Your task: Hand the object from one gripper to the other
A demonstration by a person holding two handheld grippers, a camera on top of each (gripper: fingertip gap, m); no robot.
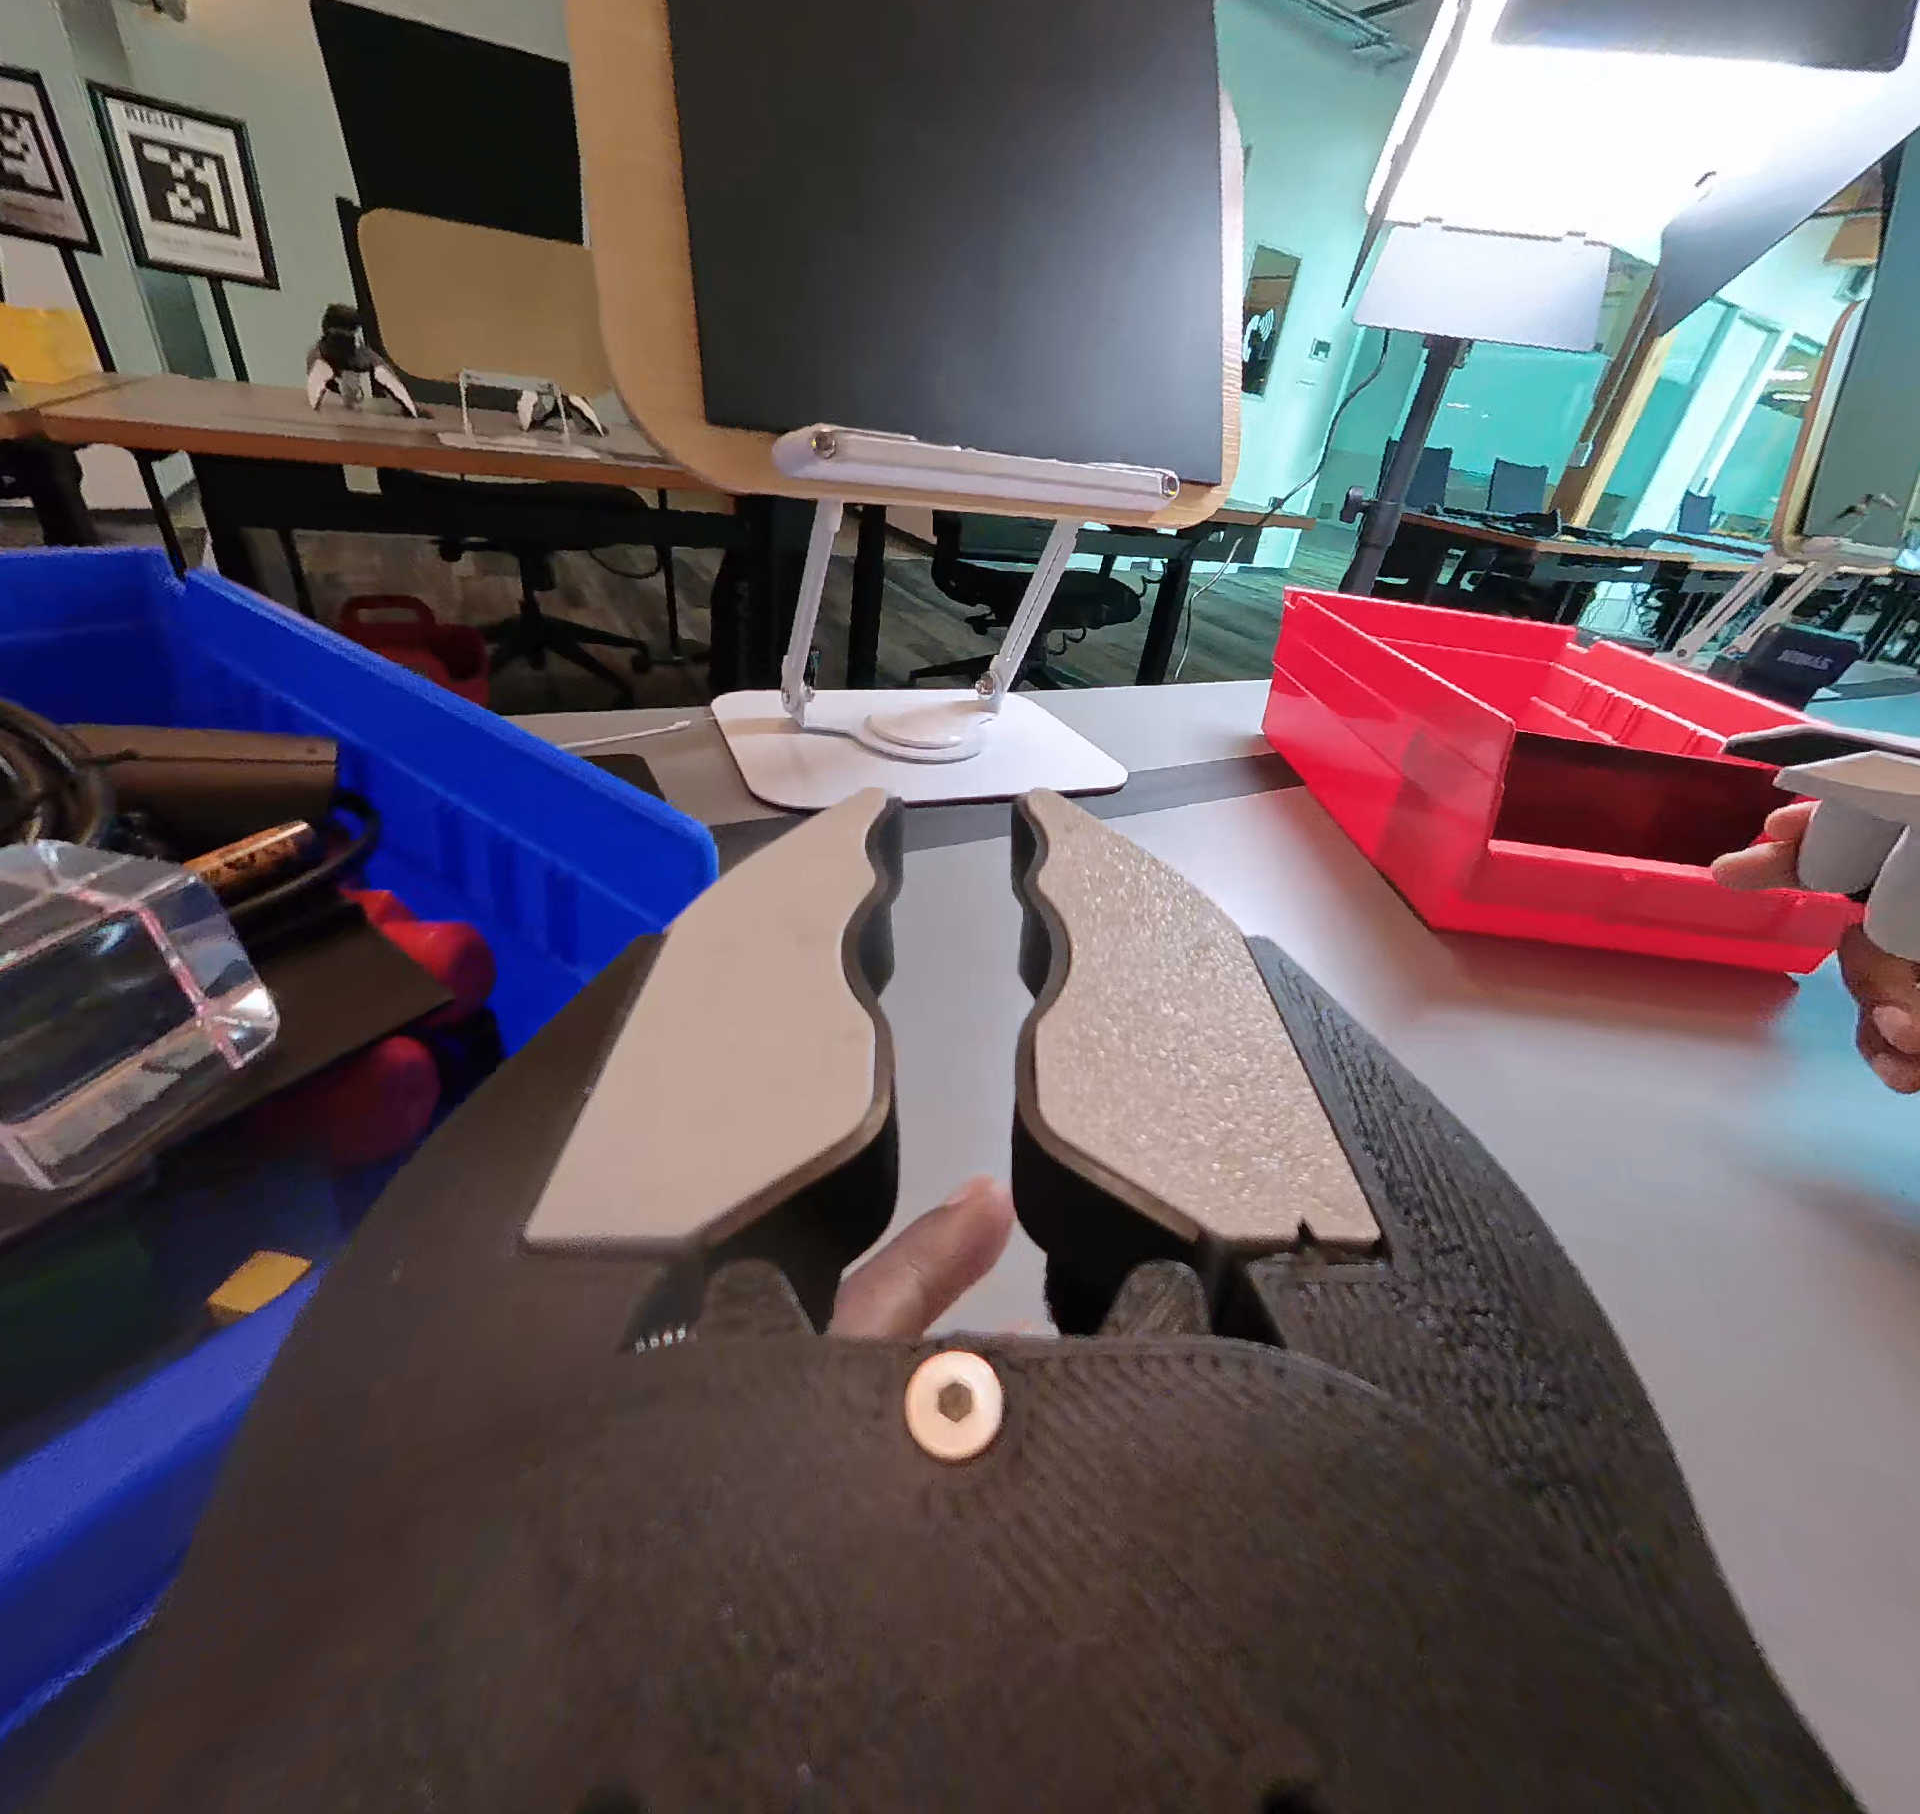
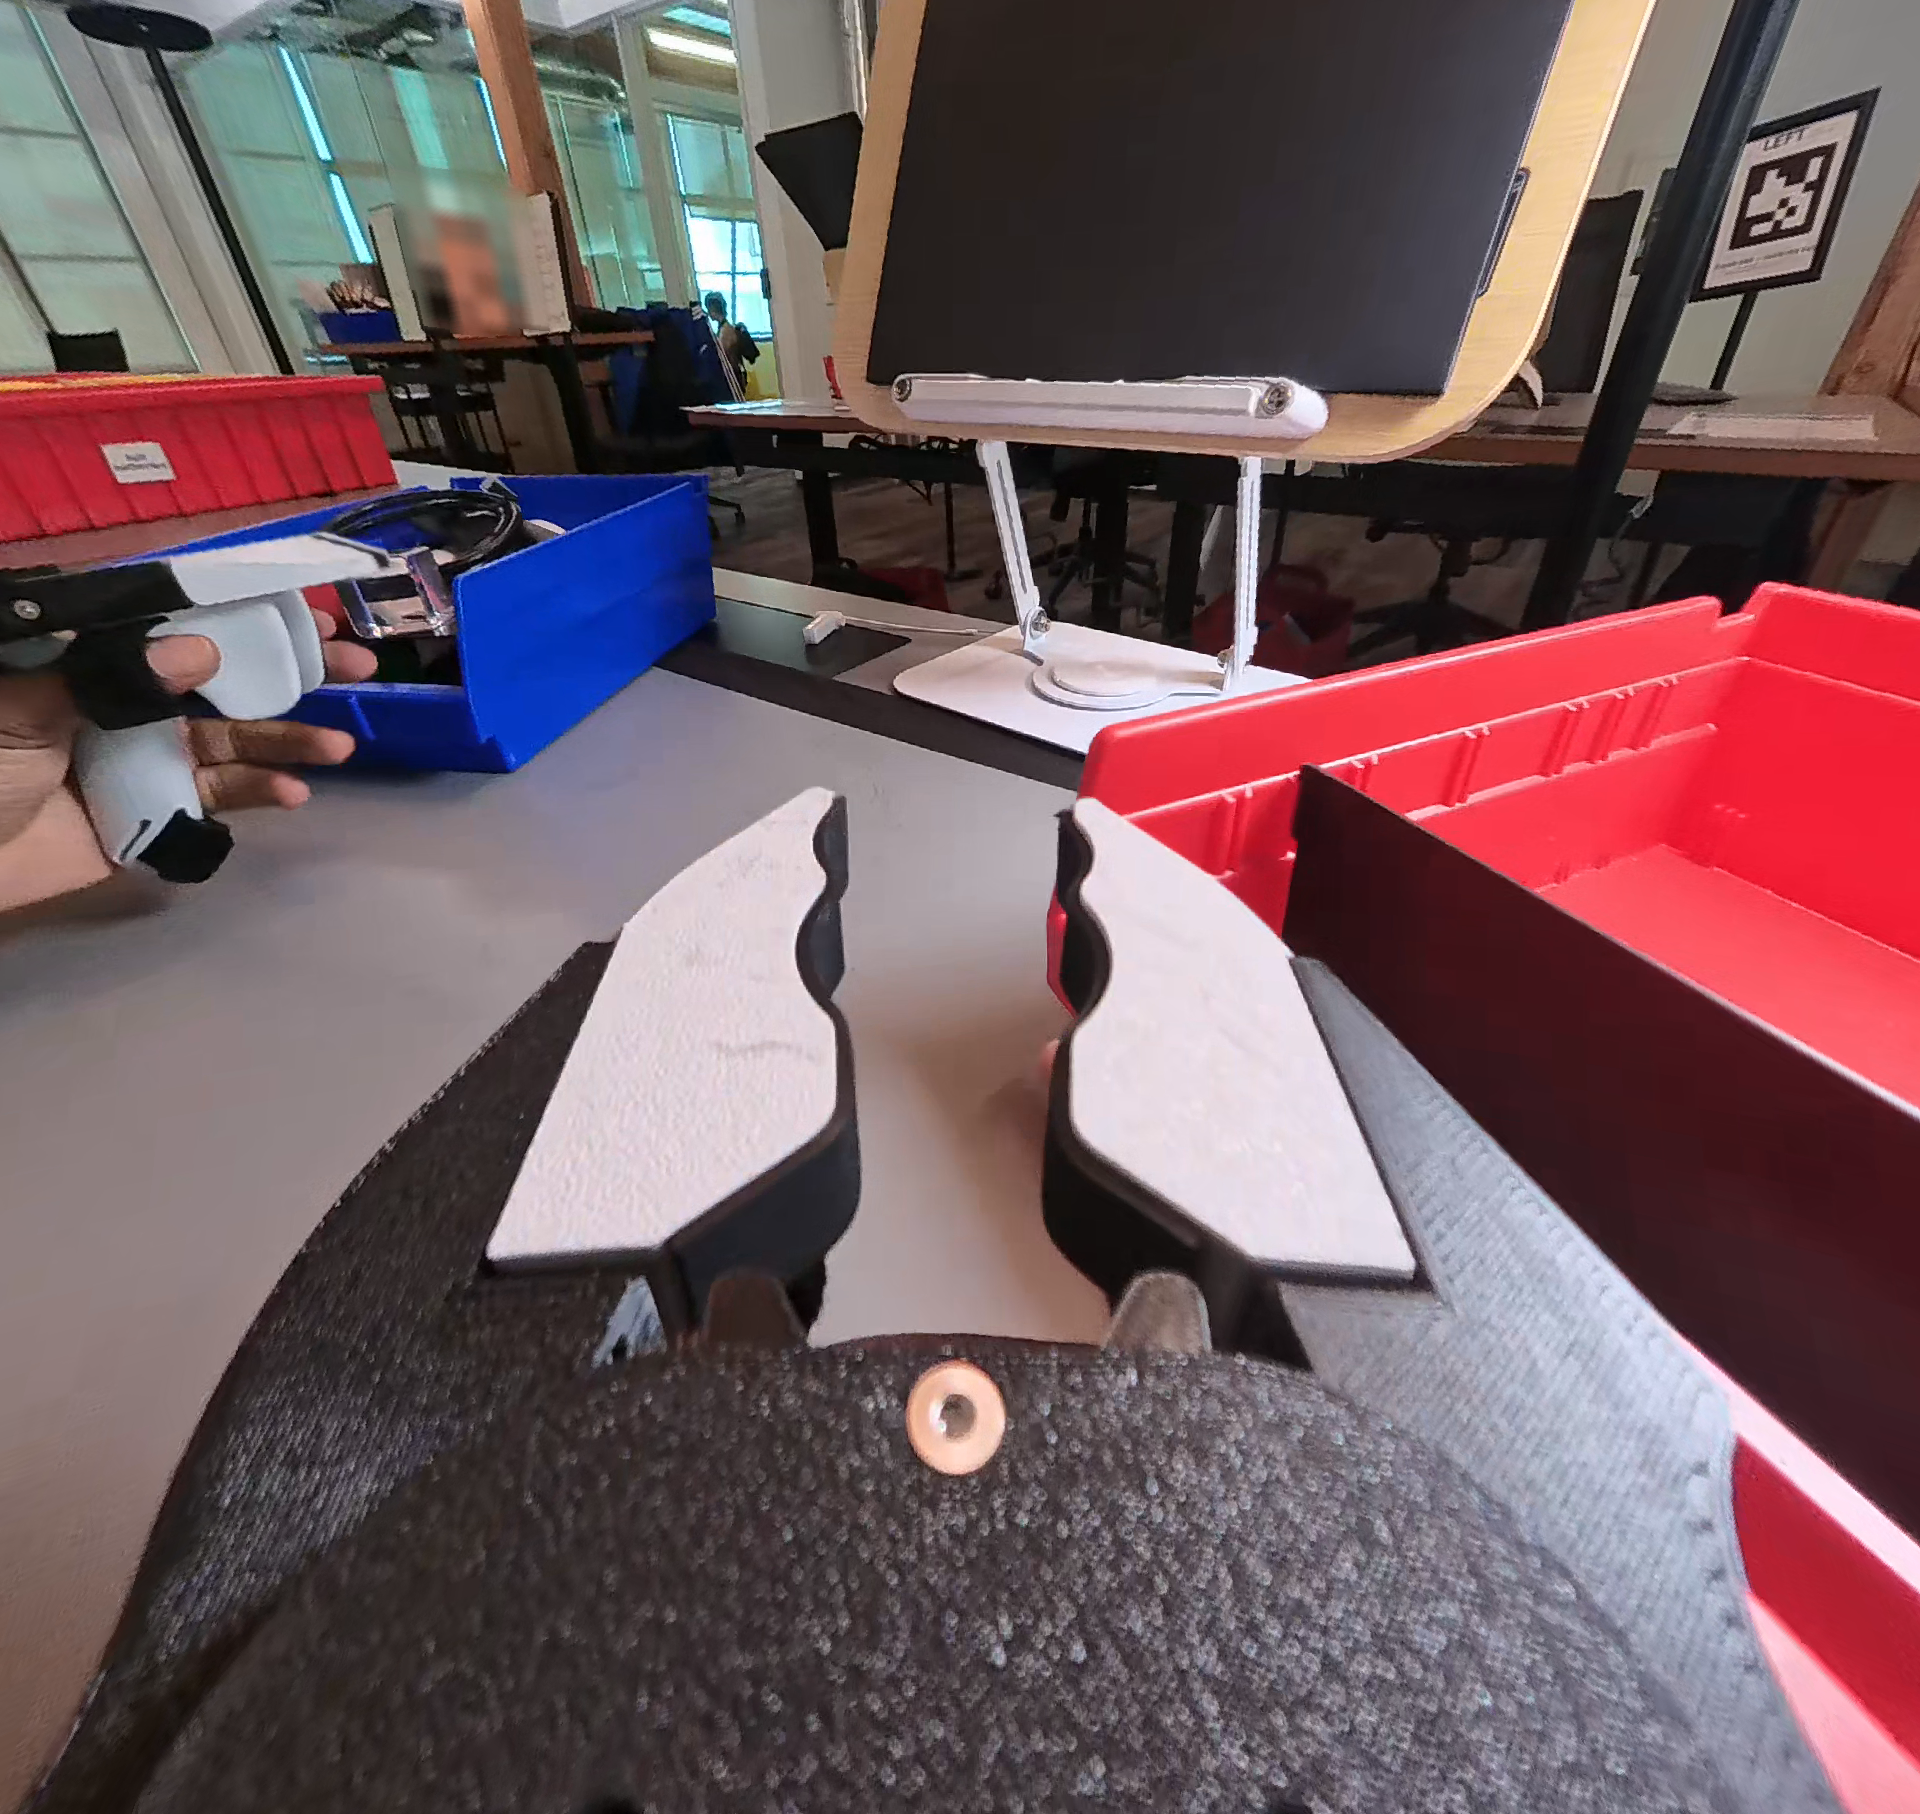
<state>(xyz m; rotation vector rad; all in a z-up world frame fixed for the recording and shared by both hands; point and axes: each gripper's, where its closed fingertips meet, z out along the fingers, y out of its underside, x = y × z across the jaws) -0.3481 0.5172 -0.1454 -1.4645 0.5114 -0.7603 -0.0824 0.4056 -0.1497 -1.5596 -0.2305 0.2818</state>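
My left gripper [image 1: 954, 819] is open and empty, held over the grey table just right of a blue bin [image 1: 499, 808]. The blue bin holds several objects: a clear acrylic block [image 1: 104, 995], black cables, a dark box and red items. My right gripper [image 2: 951, 829] is open and empty, beside the left wall of a red bin [image 2: 1403, 725]. The left gripper also shows in the right wrist view [image 2: 312, 559], far left, by the blue bin [image 2: 582, 611]. The right gripper's handle and hand show at the right edge of the left wrist view [image 1: 1849, 808].
A tablet on a white stand [image 1: 914, 746] stands at the table's back middle, also in the right wrist view [image 2: 1091, 684]. The red bin [image 1: 1507, 788] has a black divider [image 2: 1558, 954] and is empty where visible. A second red bin [image 2: 187, 455] sits behind the blue one. The gap from one gripper's tips to the other's is roughly 30 cm.
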